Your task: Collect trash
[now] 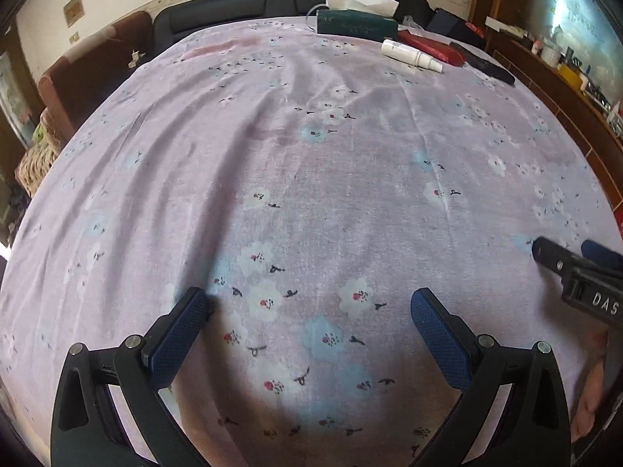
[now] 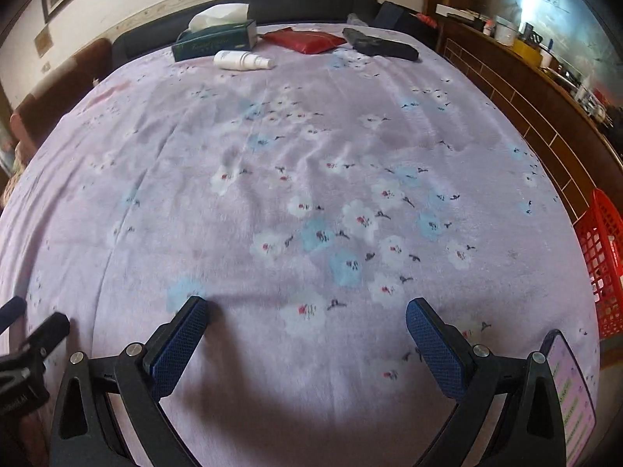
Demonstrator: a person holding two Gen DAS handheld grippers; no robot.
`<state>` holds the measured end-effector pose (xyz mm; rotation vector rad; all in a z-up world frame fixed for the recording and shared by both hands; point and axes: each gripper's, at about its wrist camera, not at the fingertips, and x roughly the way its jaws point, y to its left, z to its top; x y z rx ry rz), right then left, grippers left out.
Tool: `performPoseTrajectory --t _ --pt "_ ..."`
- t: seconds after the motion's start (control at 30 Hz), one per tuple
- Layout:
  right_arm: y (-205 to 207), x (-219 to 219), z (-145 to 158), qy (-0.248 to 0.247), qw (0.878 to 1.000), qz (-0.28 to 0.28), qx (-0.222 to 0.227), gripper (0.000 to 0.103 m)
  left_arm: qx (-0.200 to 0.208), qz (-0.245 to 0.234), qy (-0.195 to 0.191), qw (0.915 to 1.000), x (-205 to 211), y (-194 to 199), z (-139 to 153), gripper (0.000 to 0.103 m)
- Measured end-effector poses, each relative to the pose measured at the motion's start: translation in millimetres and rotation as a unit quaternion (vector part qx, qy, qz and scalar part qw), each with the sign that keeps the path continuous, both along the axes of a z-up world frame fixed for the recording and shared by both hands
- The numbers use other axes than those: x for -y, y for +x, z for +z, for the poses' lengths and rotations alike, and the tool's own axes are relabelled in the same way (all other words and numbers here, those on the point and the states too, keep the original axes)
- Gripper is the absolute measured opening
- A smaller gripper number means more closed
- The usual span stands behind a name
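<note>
My left gripper is open and empty, low over the near part of a table covered by a pink flowered cloth. My right gripper is open and empty too, beside it; its fingers show at the right edge of the left wrist view. At the far edge lie a white spray bottle, a green tissue box, a red packet and a black object. A red mesh basket stands off the table's right side.
A phone lies at the near right corner. A dark sofa runs behind the table, a brown chair at the far left. A wooden cabinet with clutter lines the right side.
</note>
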<state>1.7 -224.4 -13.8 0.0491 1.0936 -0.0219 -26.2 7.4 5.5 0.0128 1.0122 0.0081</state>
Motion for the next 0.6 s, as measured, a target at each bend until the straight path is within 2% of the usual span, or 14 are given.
performPoseTrajectory --t 0.07,0.6 --pt "2.2 -1.3 -1.2 -0.003 1.000 -0.005 0.012 0.103 0.002 0.001 -0.003 1.0000 -1.1 3.3 -0.2 0.103" --pt "3.2 -0.3 -1.2 -0.002 1.000 -0.005 0.013 0.103 0.007 0.000 -0.003 1.0000 -3.2 10.2 -0.7 0.103"
